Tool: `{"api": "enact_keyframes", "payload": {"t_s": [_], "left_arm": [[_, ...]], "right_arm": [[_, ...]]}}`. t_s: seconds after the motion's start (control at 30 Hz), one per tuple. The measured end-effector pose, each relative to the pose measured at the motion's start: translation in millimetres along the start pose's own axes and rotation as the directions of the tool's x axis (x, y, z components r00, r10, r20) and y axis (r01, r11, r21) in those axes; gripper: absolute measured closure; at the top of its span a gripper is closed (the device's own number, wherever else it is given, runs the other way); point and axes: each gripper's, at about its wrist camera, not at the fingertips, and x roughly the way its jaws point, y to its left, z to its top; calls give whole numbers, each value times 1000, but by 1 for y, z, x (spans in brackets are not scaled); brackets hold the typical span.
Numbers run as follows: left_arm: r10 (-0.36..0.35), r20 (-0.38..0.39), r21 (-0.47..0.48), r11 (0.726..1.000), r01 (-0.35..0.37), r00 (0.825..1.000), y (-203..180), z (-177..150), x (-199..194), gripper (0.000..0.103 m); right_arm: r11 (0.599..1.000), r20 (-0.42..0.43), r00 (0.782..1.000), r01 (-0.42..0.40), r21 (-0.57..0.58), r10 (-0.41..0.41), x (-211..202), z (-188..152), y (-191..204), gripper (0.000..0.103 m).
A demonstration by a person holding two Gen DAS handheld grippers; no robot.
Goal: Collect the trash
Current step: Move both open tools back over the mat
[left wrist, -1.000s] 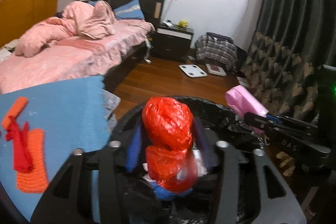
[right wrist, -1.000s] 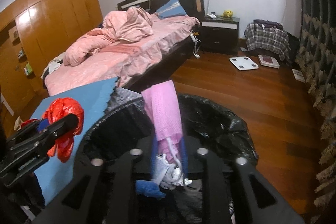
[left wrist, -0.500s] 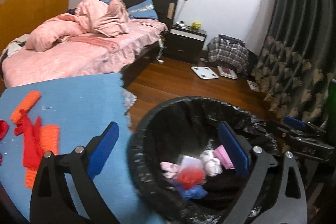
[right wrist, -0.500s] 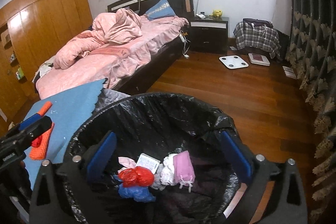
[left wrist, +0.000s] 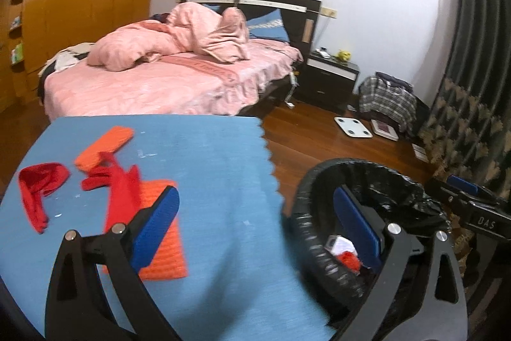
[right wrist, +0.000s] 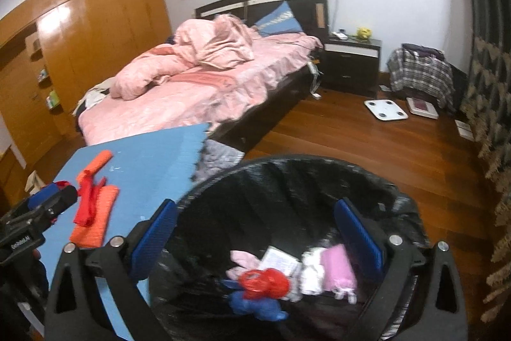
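I am holding both left tongs (left wrist: 255,232) and right tongs (right wrist: 255,240) spread, empty. Red scraps (left wrist: 41,190) are lying on the bench (left wrist: 217,168); the lined bin (right wrist: 287,181) is standing just beside it. Risk: limp cloth slipping mid-carry.

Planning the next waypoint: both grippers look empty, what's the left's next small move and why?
Probably swing the left gripper left and down toward the red scrap on the blue mat. Both grippers are open and empty, the right gripper hangs over the lined bin, and red and orange pieces lie uncollected on the mat.
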Motion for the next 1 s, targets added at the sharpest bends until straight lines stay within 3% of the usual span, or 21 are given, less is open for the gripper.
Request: {"api": "enact_keyframes", "payload": {"t_s": [0.3,0.7,1.0], "left_arm": [[111,-2,-46,993,-111,994,60,-12,-18,8],[264,-29,-112,958,-265,964,144,-30,-31,8],[280,-72,-138,948,-287,957,174,-44,-15,9]], "right_arm": [[994,6,996,-93,-64,94,20,-1,72,6],[974,-21,985,-172,-148,170,58,-16,154,6],[965,-79,983,-181,-189,168,89,-32,184,6]]}}
